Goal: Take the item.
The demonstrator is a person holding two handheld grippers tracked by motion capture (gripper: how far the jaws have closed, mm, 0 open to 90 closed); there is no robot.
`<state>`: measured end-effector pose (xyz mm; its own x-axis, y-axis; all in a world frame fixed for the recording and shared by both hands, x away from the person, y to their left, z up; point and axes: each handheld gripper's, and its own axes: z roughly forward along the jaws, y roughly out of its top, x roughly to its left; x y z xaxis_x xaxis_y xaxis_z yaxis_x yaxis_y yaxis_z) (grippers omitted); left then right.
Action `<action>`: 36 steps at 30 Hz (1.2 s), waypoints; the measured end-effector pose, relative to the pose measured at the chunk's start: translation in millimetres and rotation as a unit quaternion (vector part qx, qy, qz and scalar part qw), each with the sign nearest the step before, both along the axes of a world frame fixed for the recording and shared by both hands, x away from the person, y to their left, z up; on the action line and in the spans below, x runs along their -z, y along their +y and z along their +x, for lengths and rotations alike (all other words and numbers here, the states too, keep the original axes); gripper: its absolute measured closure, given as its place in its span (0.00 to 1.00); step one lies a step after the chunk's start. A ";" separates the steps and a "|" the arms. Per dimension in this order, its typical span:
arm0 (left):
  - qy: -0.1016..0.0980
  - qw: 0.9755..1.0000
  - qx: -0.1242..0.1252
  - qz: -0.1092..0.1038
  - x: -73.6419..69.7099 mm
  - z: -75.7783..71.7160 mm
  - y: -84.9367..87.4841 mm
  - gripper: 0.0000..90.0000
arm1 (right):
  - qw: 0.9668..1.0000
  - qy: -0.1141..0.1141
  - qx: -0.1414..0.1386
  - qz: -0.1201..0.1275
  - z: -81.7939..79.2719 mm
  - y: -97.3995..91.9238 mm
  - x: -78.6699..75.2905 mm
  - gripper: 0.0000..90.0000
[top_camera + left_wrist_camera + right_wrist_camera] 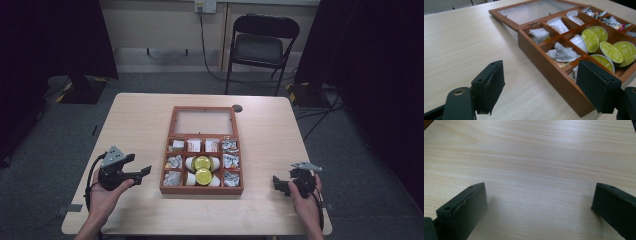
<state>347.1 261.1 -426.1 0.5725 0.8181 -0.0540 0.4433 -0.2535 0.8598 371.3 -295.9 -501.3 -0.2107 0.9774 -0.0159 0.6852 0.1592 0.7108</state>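
Observation:
A brown wooden box (201,190) with several compartments lies open in the middle of the table, its glass lid (203,121) flat behind it. Inside are tea bags (563,53) in paper wrappers and yellow-lidded capsules (203,163). My left gripper (142,174) hovers left of the box, pointing toward its side wall (554,78); its jaws stand apart with nothing between them. Near the table's front right corner my right gripper (279,184) rests low over bare wood, jaws wide apart and empty, with black pads (471,205) showing in the right gripper view.
The light wooden table (135,120) has bare room on both sides of the box. A small dark round fitting (237,108) sits at the far edge. Behind the table stands a black folding chair (260,45), with cables on the floor.

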 end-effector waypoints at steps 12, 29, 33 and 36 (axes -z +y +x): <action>-0.008 0.999 0.039 -0.004 -8.7 11.1 -37.1 0.26 | 1.000 0.000 0.000 0.000 0.0 0.0 0.0 0.00; -0.011 0.995 0.101 0.006 -12.4 20.4 -81.7 0.29 | 1.000 0.000 0.000 0.000 0.0 0.0 0.0 0.00; -0.007 0.994 0.105 0.006 -10.8 22.8 -88.0 0.29 | 1.000 0.000 0.000 0.000 0.0 0.0 0.0 0.00; 0.004 0.994 0.110 0.007 -9.5 26.3 -96.3 0.29 | 1.000 0.000 0.000 0.000 0.0 0.0 0.0 0.00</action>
<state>373.4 164.8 -416.6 0.7379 0.6731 -0.0485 0.3822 -0.3576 0.8521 371.3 -295.8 -501.2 -0.2106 0.9774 -0.0158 0.6852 0.1591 0.7107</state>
